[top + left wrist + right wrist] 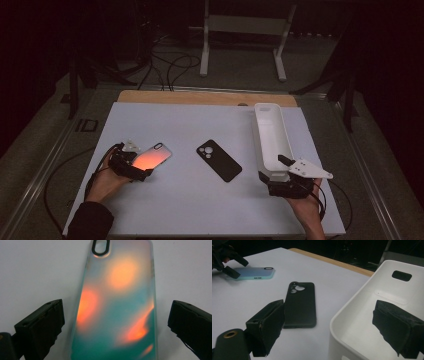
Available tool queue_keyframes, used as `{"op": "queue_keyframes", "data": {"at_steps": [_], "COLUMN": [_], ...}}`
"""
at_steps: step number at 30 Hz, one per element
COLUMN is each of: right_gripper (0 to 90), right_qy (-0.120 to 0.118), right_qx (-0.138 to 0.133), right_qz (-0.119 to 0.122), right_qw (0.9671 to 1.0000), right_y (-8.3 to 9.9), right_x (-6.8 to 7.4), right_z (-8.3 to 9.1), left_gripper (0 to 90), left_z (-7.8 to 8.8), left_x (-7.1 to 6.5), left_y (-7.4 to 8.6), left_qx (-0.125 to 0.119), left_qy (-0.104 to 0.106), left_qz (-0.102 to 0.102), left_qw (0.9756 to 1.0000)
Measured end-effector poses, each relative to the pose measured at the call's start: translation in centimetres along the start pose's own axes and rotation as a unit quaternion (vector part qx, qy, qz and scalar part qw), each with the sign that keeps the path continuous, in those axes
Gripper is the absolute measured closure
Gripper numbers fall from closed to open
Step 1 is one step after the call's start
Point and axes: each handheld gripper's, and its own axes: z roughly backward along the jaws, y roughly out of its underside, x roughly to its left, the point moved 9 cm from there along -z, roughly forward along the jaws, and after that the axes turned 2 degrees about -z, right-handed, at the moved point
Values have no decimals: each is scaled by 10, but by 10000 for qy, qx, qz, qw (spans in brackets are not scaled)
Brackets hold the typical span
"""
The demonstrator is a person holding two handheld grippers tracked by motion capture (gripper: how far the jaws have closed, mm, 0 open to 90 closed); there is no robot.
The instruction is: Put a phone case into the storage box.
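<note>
**Iridescent phone case between the left fingers, white bin at the right**

Iridescent phone case (pixel 152 158) lies flat on the white counter (pixel 190 200) at its left side in the high view, glowing orange. The left gripper (pixel 131 167) sits at the case's near end, its fingers spread to either side of it. A black phone case (pixel 219 160) lies near the middle of the counter, well apart from both grippers. A long white bin (pixel 270 137) stands at the right, and the right gripper (pixel 285 181) is at its near end.

In the left gripper view, the iridescent case (pixel 117 307) runs up between the two black fingers (pixel 42 325), which stand released with a gap on each side, not touching it. Its camera cutout points away.

In the right gripper view, the fingers (pixel 268 322) are released and straddle the bin's near wall (pixel 337 327), one outside it, one over the inside. The black case (pixel 300 305) lies just beyond the outer finger. Farther off, the left gripper (pixel 232 265) sits at the iridescent case (pixel 255 273).
</note>
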Motion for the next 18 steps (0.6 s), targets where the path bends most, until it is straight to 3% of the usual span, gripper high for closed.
{"op": "queue_keyframes", "data": {"at_steps": [10, 18], "right_gripper": [109, 109], "right_qy": [4, -6], "right_qx": [6, 33], "right_qz": [-21, -18], "right_qw": [10000, 10000], "right_y": [1, 2], "right_x": [0, 0], "right_z": [-1, -1], "left_gripper": [32, 58], "left_z": [-4, -6], "left_x": [0, -1], "left_y": [4, 6], "left_qx": [176, 238], "left_qy": [-146, -46], "left_qz": [-62, 30], "left_qw": [9997, 9997]}}
